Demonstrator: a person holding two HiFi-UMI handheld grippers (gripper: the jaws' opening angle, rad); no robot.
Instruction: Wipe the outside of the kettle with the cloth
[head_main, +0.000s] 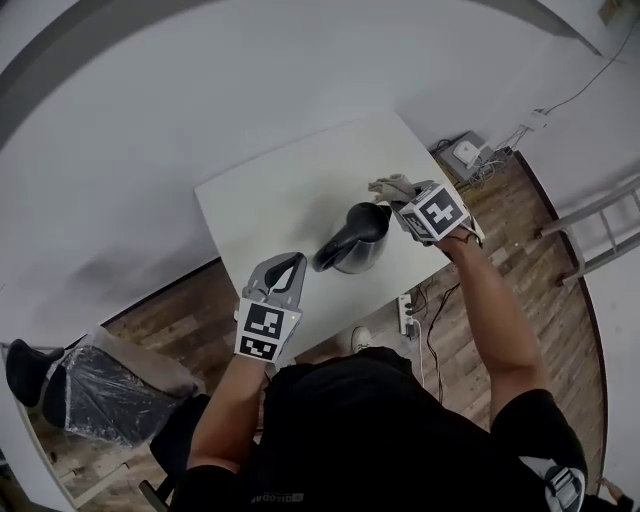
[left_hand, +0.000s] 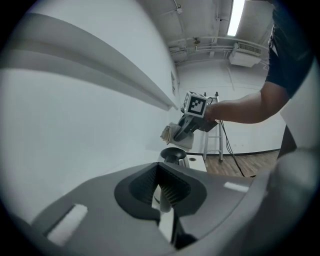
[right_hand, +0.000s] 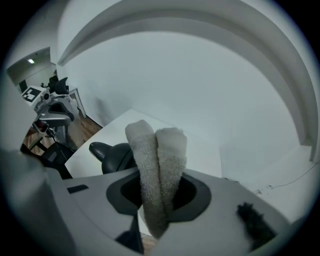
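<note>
Right hand-held gripper shut on the folded cloth, poised just beside the kettle; wiping judged about to start or barely begun. To do it well: lay the free fold of cloth flat against the steel wall, not the hard jaw edges; press lightly; sweep round the body from rim to base in overlapping bands; work round the dark handle instead of snagging on it. First steady the kettle with the left hand-held gripper, probably by the handle turned its way, otherwise risk of sliding or spinning on the smooth white surface under the push. Hold the cloth no looser than now, for fear of dragging it out of the jaws on a sticky patch. Shift the wrist rather than the grip to reach the far side, or turn the kettle by its handle. As for the hand-held grippers: right jaws closed hard on the cloth, two thick rolls of pale terry standing up out of them, kettle's dark top showing low and to the left beyond. Left jaws drawn together to a thin slit, nothing between, tips close to the handle but seemingly not touching. Kettle upright near the front middle of the surface, between both hand-held grippers. Contact between cloth and kettle: impossible to tell from these views
</note>
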